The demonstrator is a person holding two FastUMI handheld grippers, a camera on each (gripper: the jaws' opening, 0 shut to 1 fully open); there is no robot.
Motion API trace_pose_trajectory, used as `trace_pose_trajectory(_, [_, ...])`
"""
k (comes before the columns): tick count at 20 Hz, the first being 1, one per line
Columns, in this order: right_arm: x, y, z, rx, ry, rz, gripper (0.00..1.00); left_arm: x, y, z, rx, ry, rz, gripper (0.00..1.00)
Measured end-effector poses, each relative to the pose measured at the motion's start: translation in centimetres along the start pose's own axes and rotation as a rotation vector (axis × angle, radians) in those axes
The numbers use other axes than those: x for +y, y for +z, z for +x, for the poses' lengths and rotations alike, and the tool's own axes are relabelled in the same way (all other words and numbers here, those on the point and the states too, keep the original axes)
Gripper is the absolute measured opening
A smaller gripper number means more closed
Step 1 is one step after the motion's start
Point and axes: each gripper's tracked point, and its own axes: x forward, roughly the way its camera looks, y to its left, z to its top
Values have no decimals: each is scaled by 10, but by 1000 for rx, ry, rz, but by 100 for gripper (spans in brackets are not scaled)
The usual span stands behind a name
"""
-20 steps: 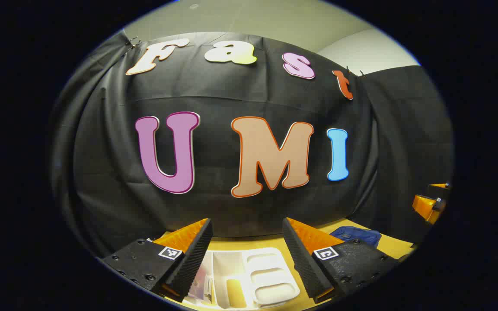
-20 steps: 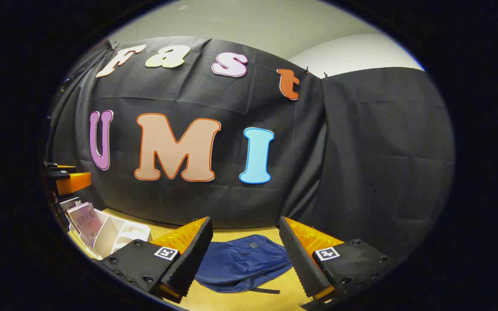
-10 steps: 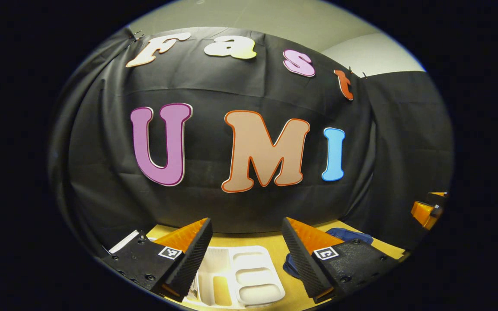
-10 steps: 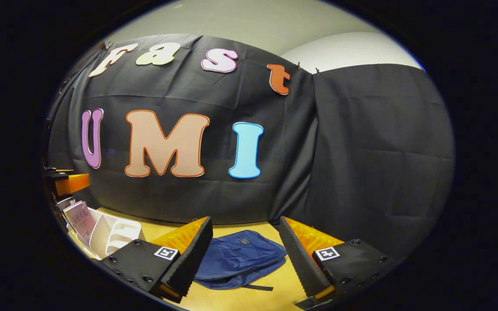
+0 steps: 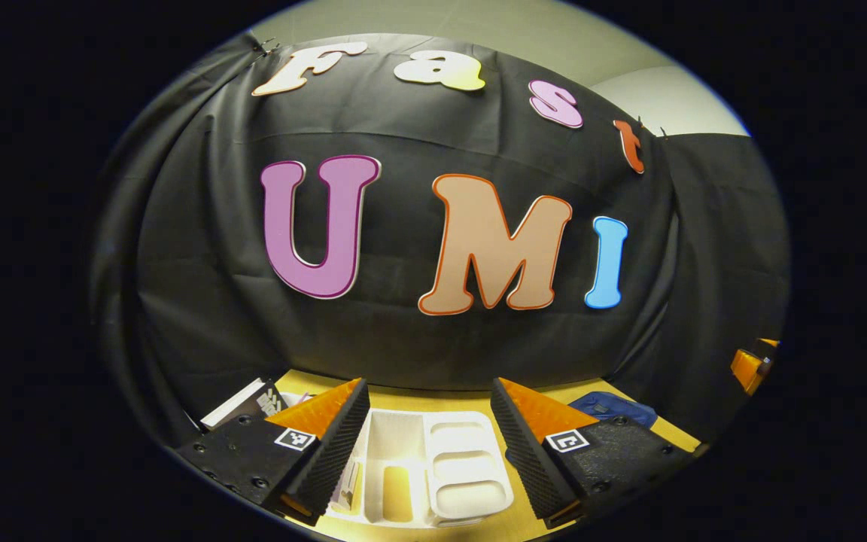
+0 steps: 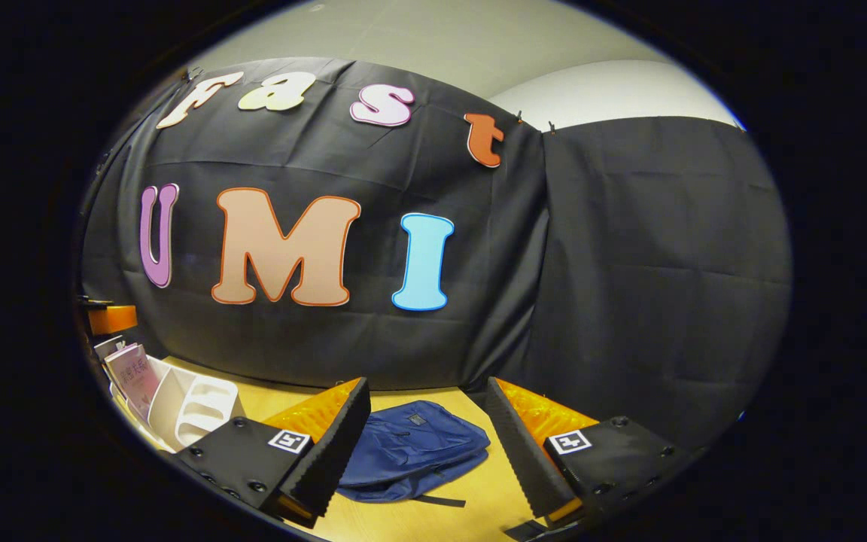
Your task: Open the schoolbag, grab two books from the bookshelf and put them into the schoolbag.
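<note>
Left gripper view has the left gripper (image 5: 430, 421) with fingers spread wide, holding nothing, hovering over the white bookshelf (image 5: 433, 470) lying on the yellow bench (image 5: 433, 399). A book (image 5: 241, 403) sits at about 8 o'clock, the blue schoolbag (image 5: 618, 409) at 4 o'clock. Right gripper view: right gripper (image 6: 427, 425) wide open too, empty, schoolbag (image 6: 411, 452) between its fingers, looks zipped shut, bookshelf (image 6: 193, 403) with books (image 6: 132, 373) at 8 o'clock.

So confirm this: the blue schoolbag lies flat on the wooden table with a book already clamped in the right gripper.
Not quite. In the right gripper view the right gripper is open and holds nothing; the blue schoolbag does lie flat on the wooden table.
</note>
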Motion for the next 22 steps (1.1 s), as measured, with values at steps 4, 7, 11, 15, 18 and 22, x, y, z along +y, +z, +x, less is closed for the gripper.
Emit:
trace_pose_trajectory(4, [8, -7, 7, 3, 25, -23, 99, 22, 0, -12, -9, 60, 8, 92])
trace_pose_trajectory(7, [20, -16, 13, 14, 59, -48, 99, 38, -3, -22, -4, 103, 23, 94])
trace_pose_trajectory(11, [37, -45, 17, 46, 106, -118, 100, 55, -10, -32, 20, 152, 28, 92])
trace_pose_trajectory(15, [55, -80, 18, 82, 148, -198, 99, 62, -15, -38, 41, 180, 46, 94])
trace_pose_trajectory(18, [63, -113, 20, 105, 151, -295, 98, 63, -18, -41, 53, 195, 61, 94])
trace_pose_trajectory(22, [75, -155, 24, 124, 184, -415, 98, 63, -22, -43, 70, 207, 76, 96])
